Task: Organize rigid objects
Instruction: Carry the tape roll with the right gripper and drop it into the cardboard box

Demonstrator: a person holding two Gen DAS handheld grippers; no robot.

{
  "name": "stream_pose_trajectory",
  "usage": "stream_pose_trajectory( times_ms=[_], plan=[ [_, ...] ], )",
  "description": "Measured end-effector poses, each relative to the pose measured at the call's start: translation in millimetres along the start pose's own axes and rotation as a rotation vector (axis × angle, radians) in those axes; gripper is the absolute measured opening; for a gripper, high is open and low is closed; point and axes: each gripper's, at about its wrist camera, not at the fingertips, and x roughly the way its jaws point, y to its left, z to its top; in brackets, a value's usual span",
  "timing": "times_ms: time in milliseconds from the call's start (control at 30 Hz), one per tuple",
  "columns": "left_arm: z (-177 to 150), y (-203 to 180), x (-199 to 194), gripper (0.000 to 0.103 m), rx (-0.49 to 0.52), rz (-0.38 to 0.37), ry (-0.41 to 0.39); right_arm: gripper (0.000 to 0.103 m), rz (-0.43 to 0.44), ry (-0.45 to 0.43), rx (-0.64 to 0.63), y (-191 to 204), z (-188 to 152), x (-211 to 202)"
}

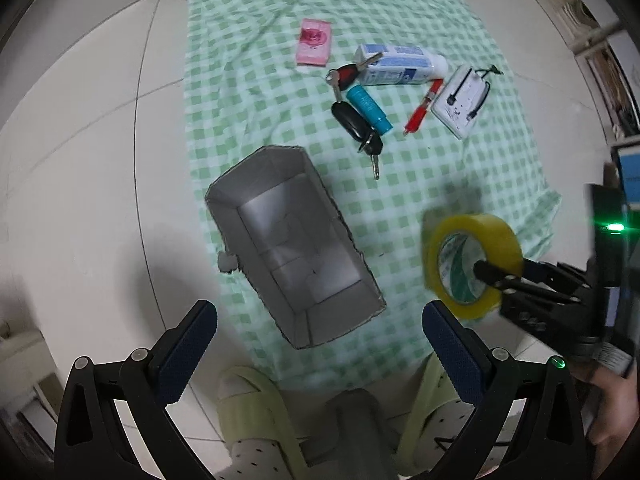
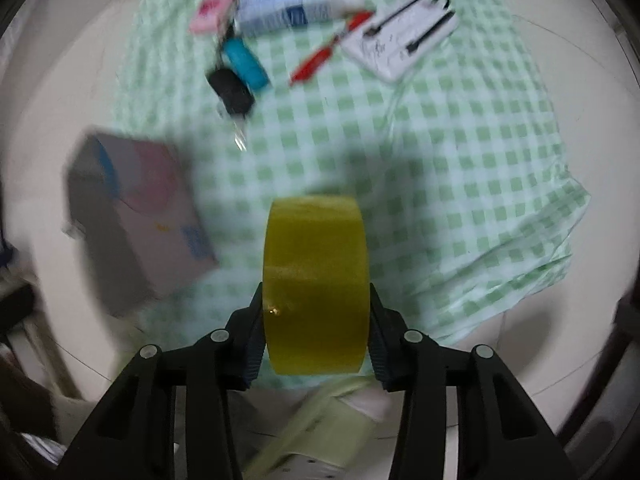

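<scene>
**Jaws clamp the tape roll above the cloth**

Right gripper [image 2: 316,340] has its jaws pressed on both flat sides of the yellow tape roll [image 2: 316,284], carried in the air over the green checked cloth [image 1: 440,168], right of the grey cardboard box [image 1: 294,240]. Left gripper [image 1: 320,344] hangs wide apart, holding nothing. Inside, the box shows only its bare bottom flaps.

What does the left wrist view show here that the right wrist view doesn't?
Only the left wrist view: the box's empty grey inside, the left tool open with nothing between its fingers, and the tape roll's green-printed core. Only the right wrist view: the box's printed outer side and the right tool closed on the roll's two flat faces. Both: the checked cloth, keys, teal tube and red pen.
</scene>
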Motion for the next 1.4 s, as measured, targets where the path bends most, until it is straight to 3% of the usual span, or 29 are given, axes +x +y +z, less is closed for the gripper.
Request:
stream_pose_trajectory(
  times_ms=[133, 300, 500, 633, 800, 833, 867, 900, 933, 1033, 1233, 1333, 1400],
  plan=[
    [-1, 8, -4, 0.103, -0.055, -0.048, -0.018, 0.045, 0.143, -0.101, 0.048, 9, -7, -32],
    [-10, 15, -7, 0.103, -0.067, -0.104, -0.032, 0.045, 0.245, -0.183, 0.046, 32, -16, -63],
    [-16, 21, -1, 0.103, -0.121, -0.18, -0.017, 0.045, 0.393, -0.225, 0.042, 50, -27, -84],
    [-13, 34, 3, 0.095, -0.193, -0.252, 0.0, 0.045, 0.473, -0.222, 0.094, 47, -30, -85],
    [-13, 42, 8, 0.082, -0.231, -0.326, 0.003, 0.045, 0.516, -0.222, 0.109, 45, -31, -87],
    [-13, 43, 9, 0.074, -0.232, -0.34, 0.005, 0.045, 0.521, -0.217, 0.113, 45, -31, -85],
    [-13, 42, 9, 0.048, -0.227, -0.338, 0.002, 0.045, 0.523, -0.212, 0.115, 43, -30, -84],
    [-13, 39, 8, 0.033, -0.208, -0.363, -0.013, 0.045, 0.522, -0.193, 0.111, 45, -29, -80],
    [-13, 36, 6, 0.023, -0.195, -0.362, -0.02, 0.045, 0.517, -0.182, 0.103, 45, -29, -78],
    [-15, 28, 1, 0.023, -0.117, -0.26, -0.082, 0.045, 0.532, -0.151, 0.121, 44, -27, -72],
    [-19, 43, -13, 0.017, -0.148, -0.178, -0.14, 0.048, 0.509, -0.079, 0.137, 48, -22, -48],
    [-24, 41, -22, 0.017, -0.122, -0.081, -0.169, 0.045, 0.414, -0.067, 0.072, 62, -21, -36],
    [-27, 28, -22, 0.018, -0.085, 0.005, -0.176, 0.045, 0.299, -0.096, -0.03, 75, -19, -34]
  ],
)
